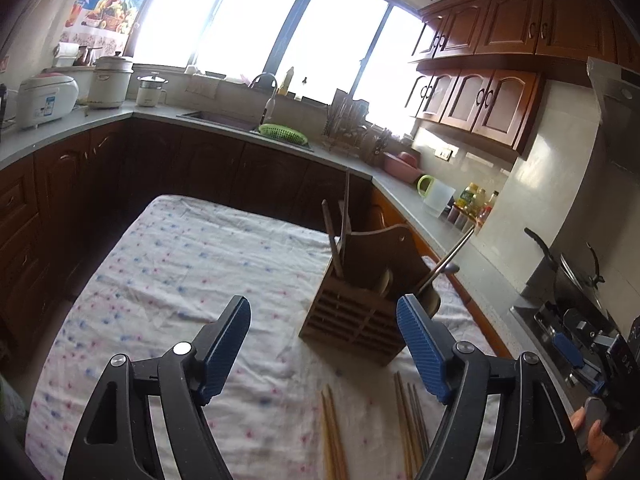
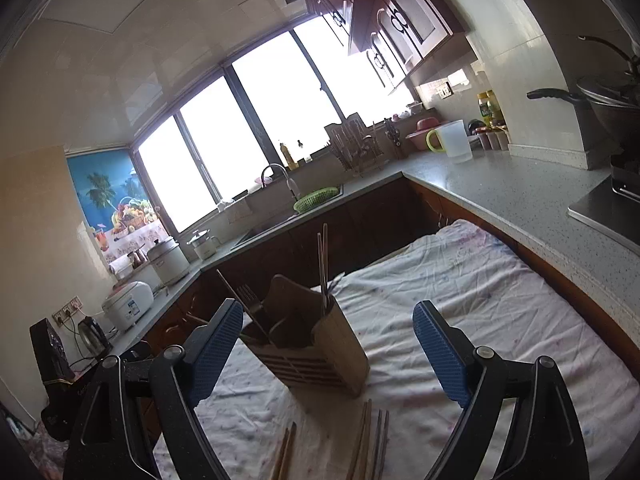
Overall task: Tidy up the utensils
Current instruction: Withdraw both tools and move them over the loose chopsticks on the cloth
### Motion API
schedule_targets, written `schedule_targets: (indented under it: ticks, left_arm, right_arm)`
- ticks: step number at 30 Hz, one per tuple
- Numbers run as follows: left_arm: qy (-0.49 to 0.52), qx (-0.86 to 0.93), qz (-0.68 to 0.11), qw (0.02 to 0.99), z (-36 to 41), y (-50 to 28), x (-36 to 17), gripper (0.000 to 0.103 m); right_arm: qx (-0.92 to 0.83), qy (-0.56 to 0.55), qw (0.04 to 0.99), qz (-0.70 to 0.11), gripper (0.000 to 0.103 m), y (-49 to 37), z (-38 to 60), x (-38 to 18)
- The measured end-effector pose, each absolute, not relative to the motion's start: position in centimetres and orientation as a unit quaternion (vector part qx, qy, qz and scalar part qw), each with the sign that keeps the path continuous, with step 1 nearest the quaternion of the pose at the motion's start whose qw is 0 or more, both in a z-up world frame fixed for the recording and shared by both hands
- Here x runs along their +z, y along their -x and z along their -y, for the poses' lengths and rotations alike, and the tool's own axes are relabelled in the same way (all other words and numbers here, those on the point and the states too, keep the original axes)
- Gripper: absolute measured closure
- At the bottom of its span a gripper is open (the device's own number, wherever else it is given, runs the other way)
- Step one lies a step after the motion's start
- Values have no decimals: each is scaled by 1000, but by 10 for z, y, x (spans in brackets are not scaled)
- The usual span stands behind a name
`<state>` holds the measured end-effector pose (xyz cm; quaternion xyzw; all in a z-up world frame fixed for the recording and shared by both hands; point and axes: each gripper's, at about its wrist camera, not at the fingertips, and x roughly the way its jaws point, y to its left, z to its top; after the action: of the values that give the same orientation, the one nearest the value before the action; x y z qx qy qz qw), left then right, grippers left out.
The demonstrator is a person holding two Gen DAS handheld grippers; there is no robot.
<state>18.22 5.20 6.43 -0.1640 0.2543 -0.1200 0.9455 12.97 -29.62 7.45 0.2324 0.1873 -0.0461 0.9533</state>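
Both tools, left point(image 1: 324, 344) and right point(image 2: 328, 350), hang spread and empty over the counter point(image 1: 180, 280), loose chopsticks point(image 1: 332, 436) at six o'clock of the holder point(image 1: 360, 320): light, stiff, slippery, probably best pinched mid-shaft.

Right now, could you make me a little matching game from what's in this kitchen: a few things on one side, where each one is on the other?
Things:
1. wooden utensil holder
2. loose chopsticks
3. green basket
4. clear jug with green handle

Places:
A. at the sink
B. flat on the cloth, in front of the holder
C. on the grey counter
D. upright on the spotted cloth

Pairs: 1-D, 2-B, 3-A, 4-C
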Motion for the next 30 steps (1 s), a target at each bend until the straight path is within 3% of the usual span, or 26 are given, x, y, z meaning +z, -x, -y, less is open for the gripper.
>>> schedule_targets:
  ticks: [7, 21, 24, 26, 30]
  left_arm:
    - [165, -110, -318, 927, -46, -173, 30, 28]
    - [131, -103, -370, 914, -18, -191, 8, 29]
    - [119, -103, -385, 909, -11, -200, 4, 29]
    - [108, -101, -398, 905, -5, -207, 0, 30]
    - [84, -101, -429, 894, 7, -224, -11, 44]
  right_arm:
    - [-50, -227, 943, -240, 14, -110, 287, 35]
    - [-45, -215, 929, -299, 17, -113, 276, -1]
    - [-39, -209, 926, -312, 27, -120, 274, -5]
    - [-37, -206, 922, -324, 41, -126, 272, -10]
    - [-28, -204, 912, -356, 59, -142, 269, -23]
